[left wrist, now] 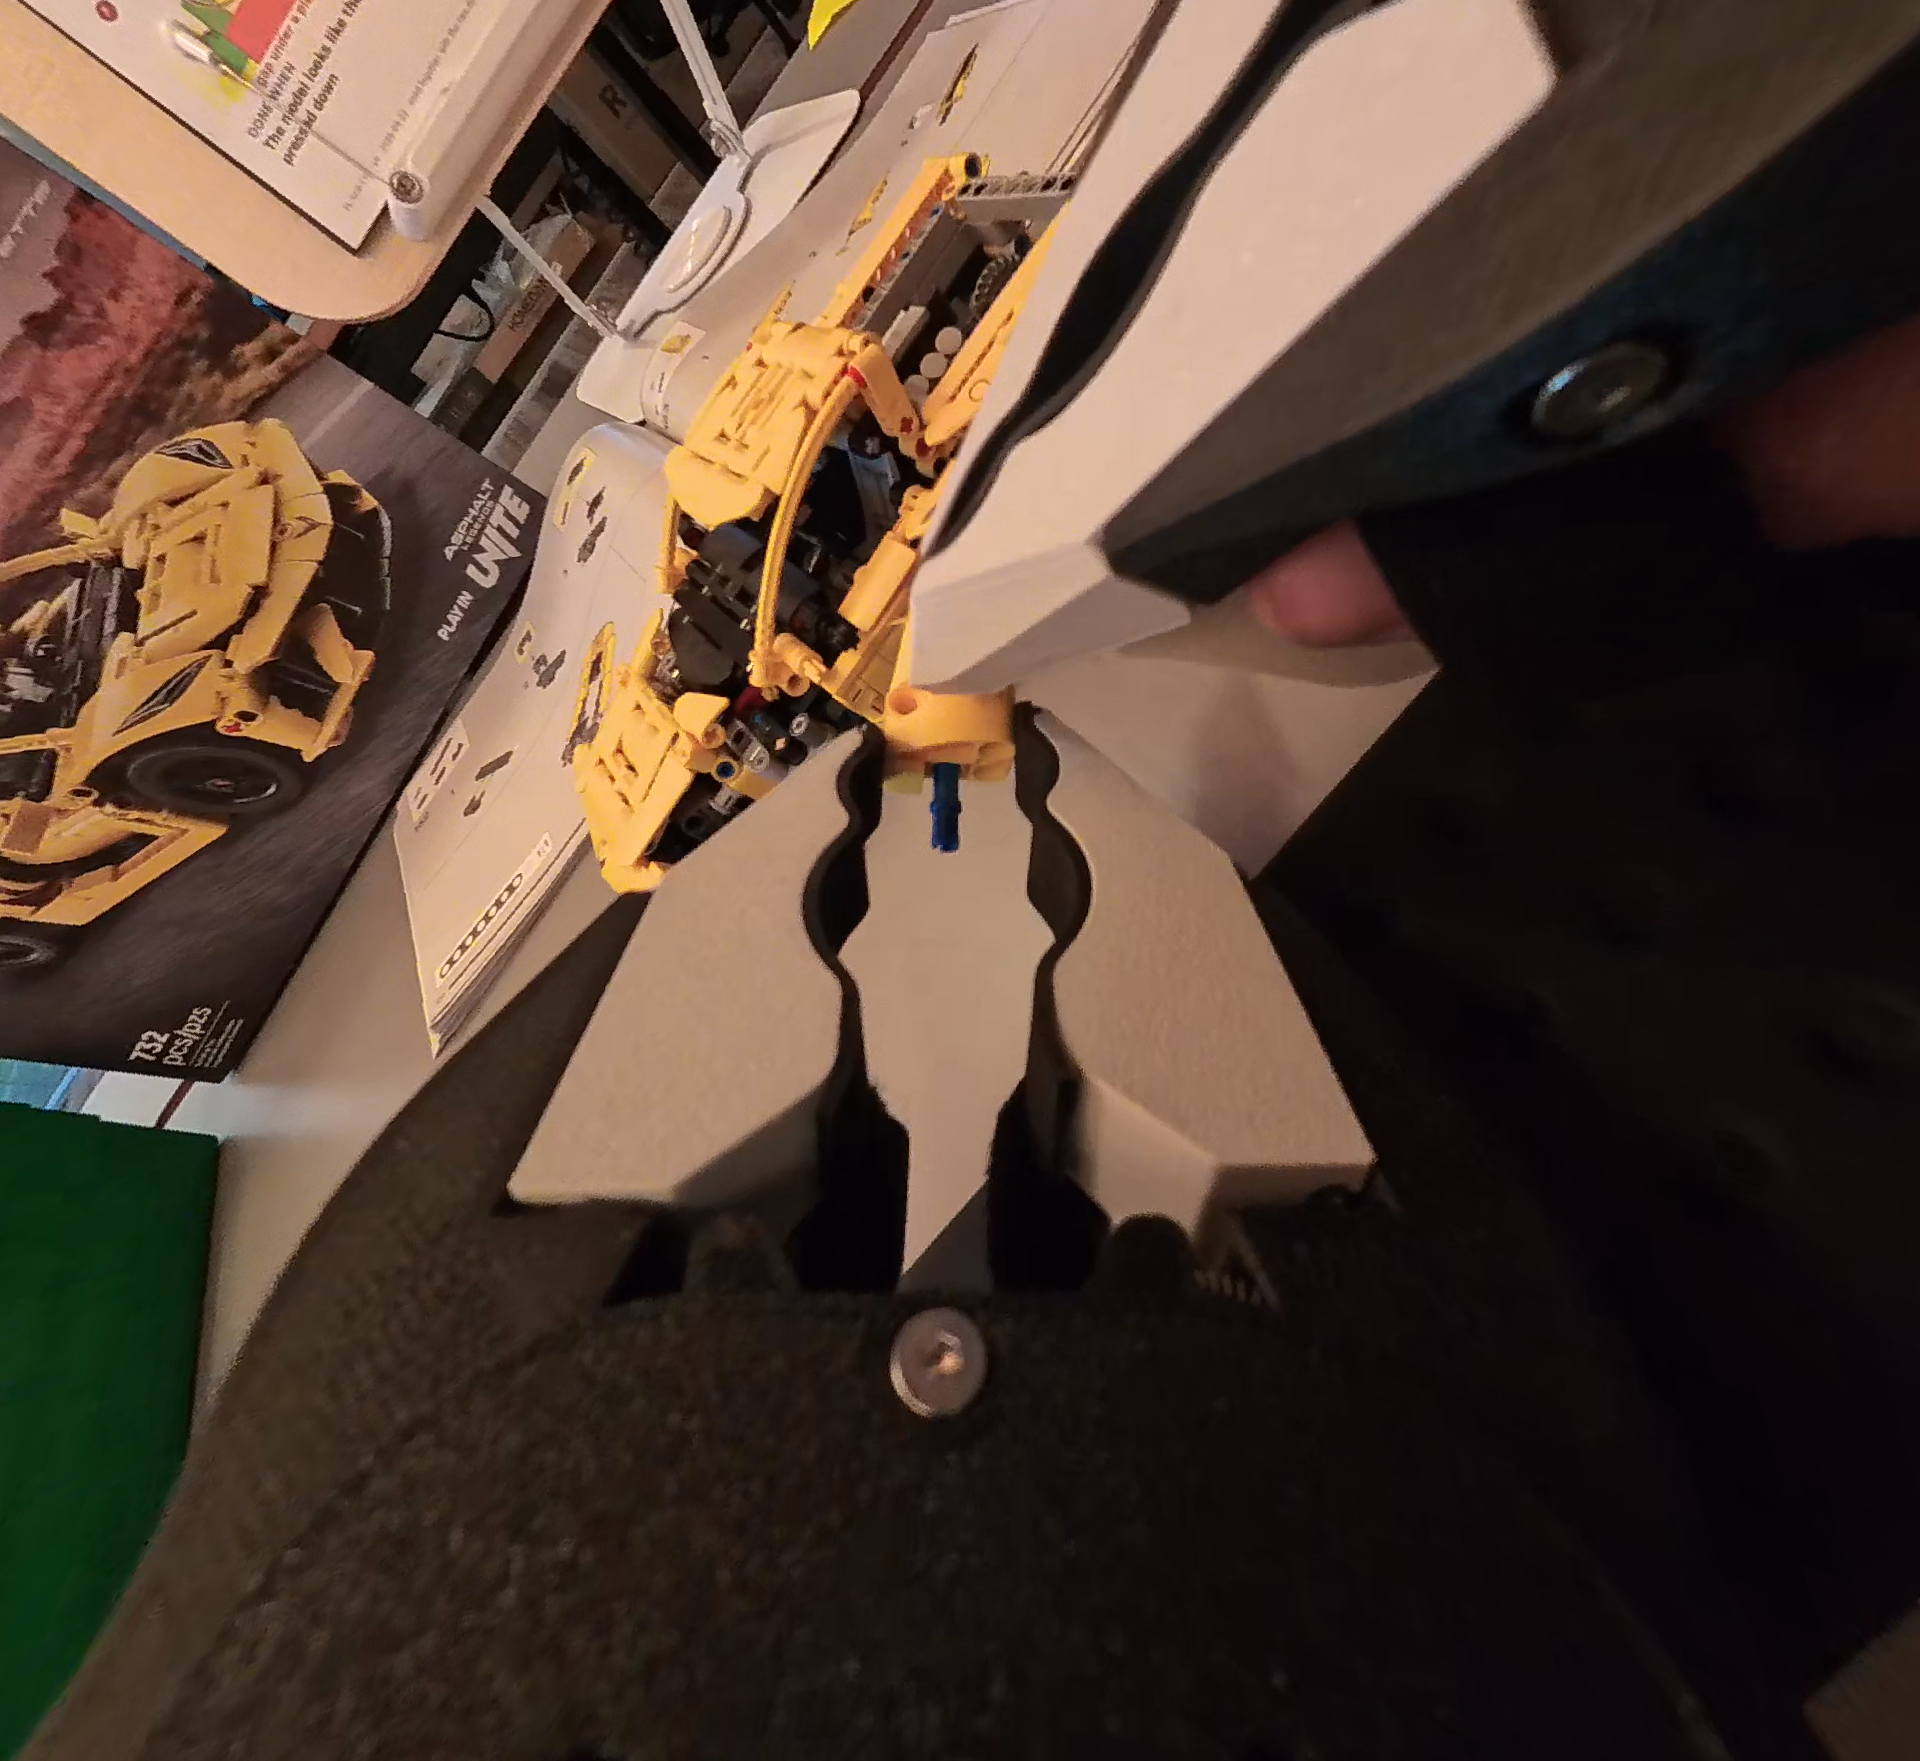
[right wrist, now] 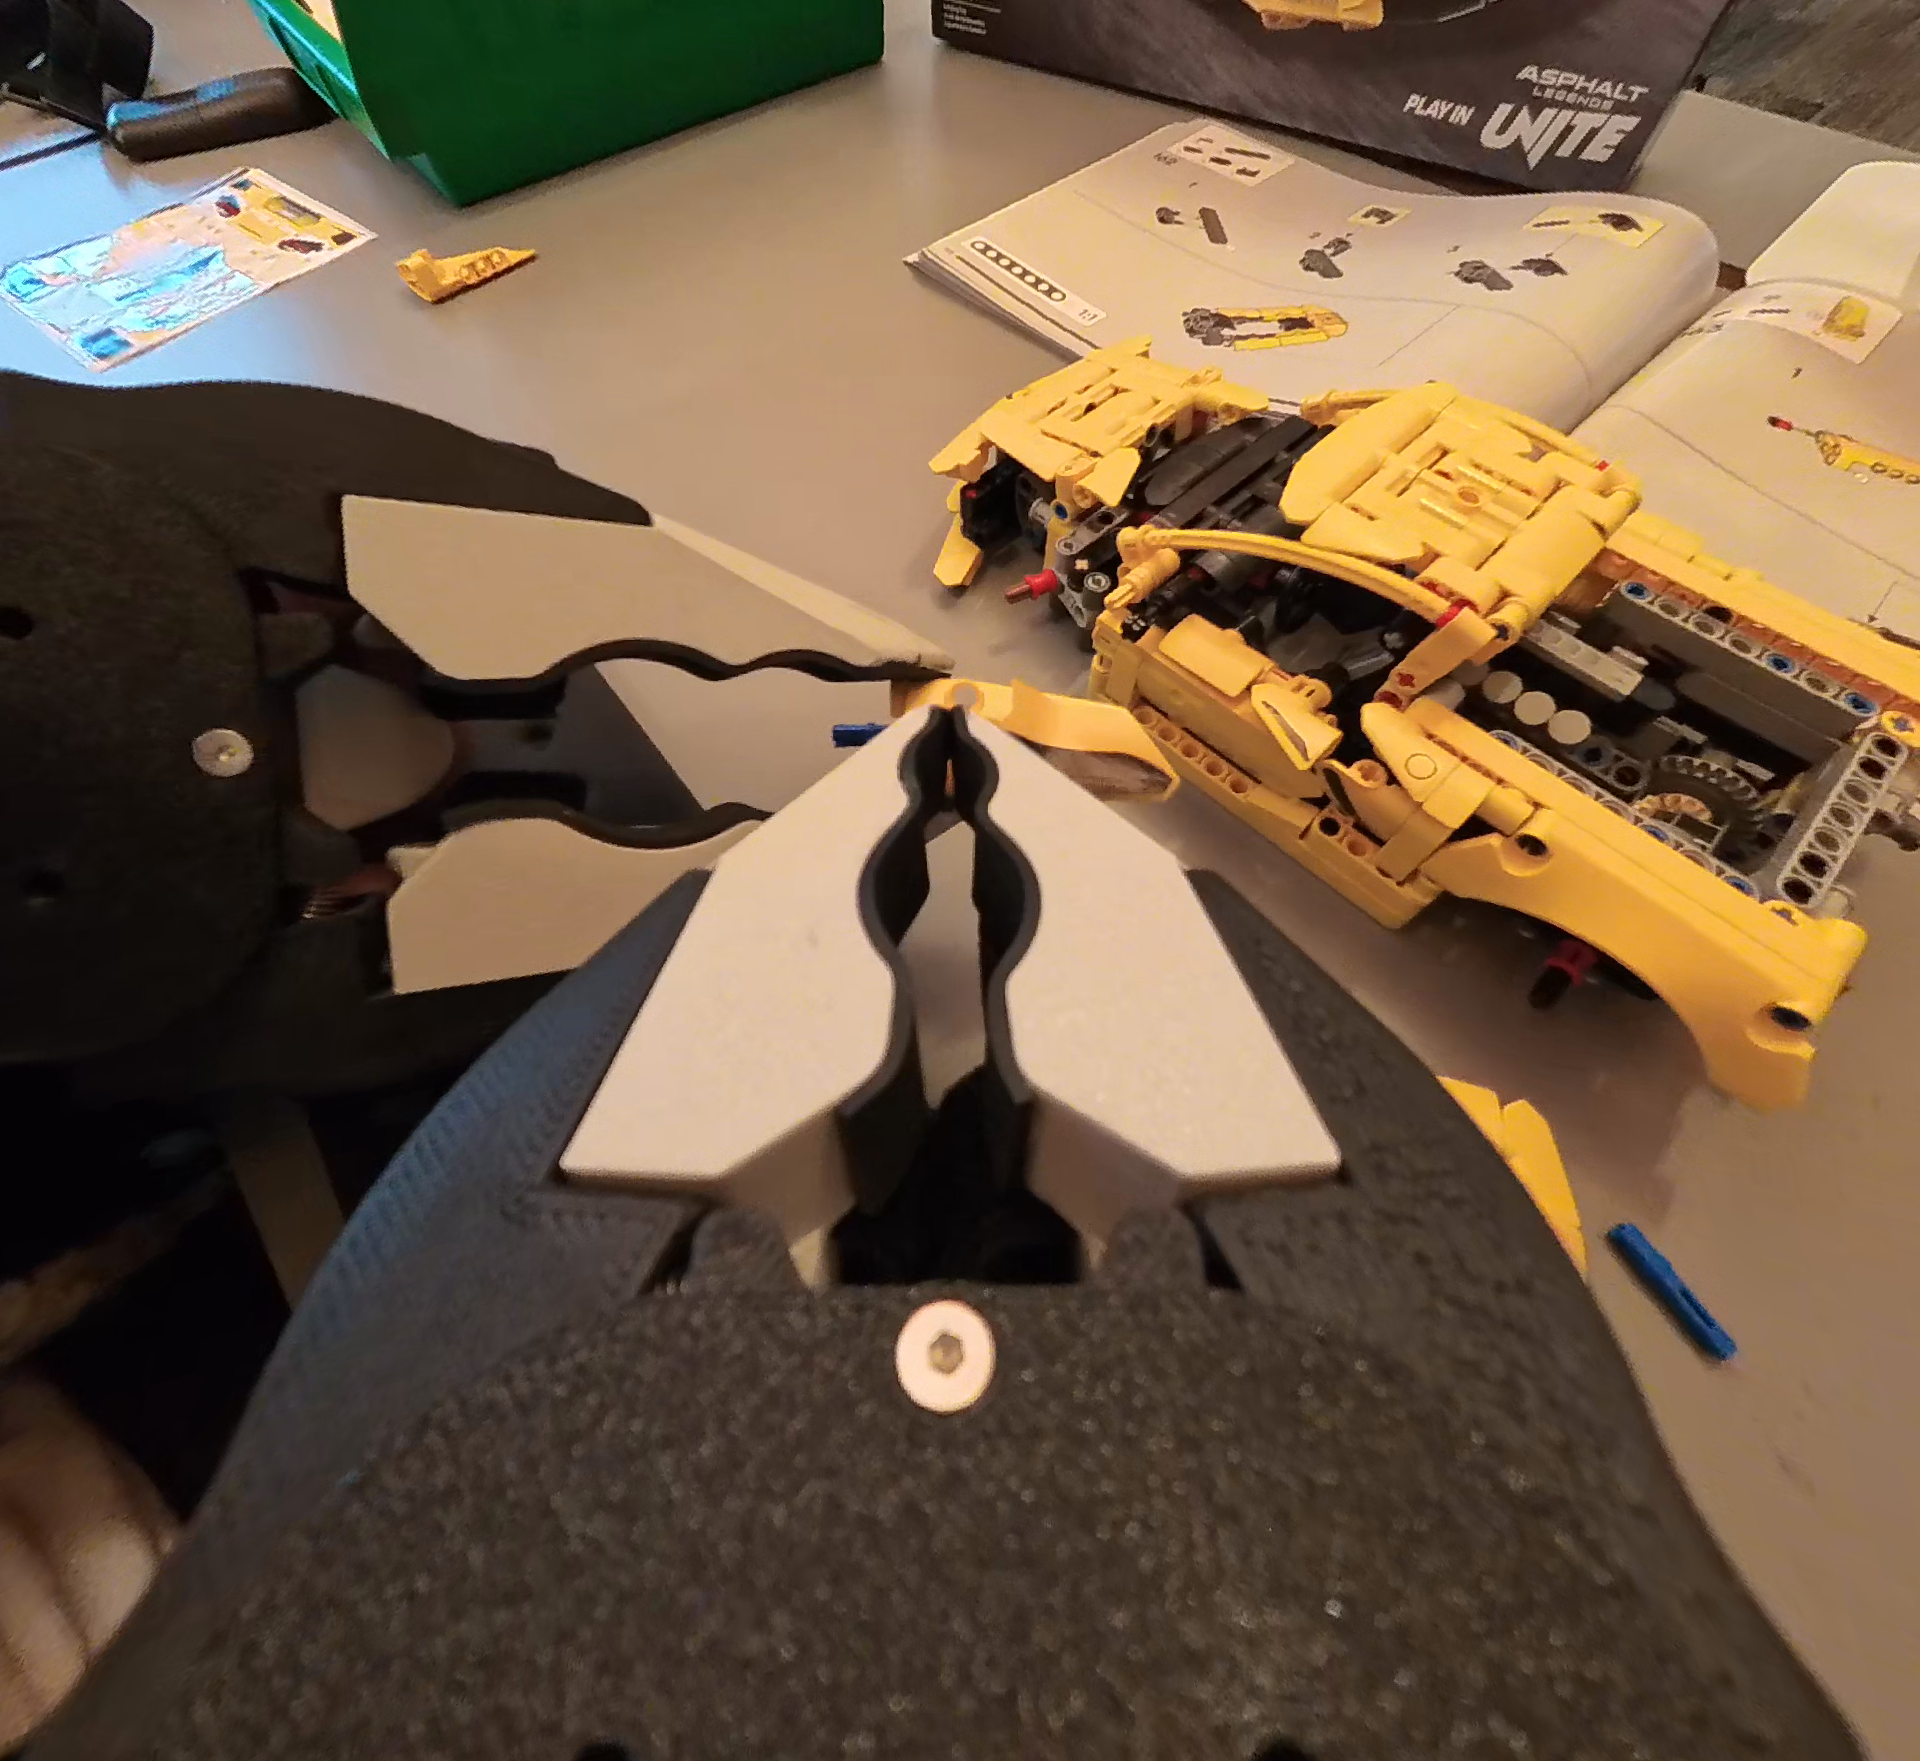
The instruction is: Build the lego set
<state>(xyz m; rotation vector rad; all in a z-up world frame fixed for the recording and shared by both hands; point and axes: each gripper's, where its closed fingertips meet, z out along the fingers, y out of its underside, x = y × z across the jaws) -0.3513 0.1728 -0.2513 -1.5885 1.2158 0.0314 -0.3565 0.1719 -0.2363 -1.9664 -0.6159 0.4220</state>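
Left gripper clamped on small yellow panel piece, blue pin projecting from it between fingers. Right gripper pinched same piece from other side, jaws nearly together at tips. Half-built yellow Lego car lay on grey table just beyond, partly on open instruction booklet. Set box behind; green bin at left. Loose blue axle near right gripper.

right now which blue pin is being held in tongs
The blue pin stuck in the small yellow piece, clamped by the left tongs. The other blue pin lies loose on the table.
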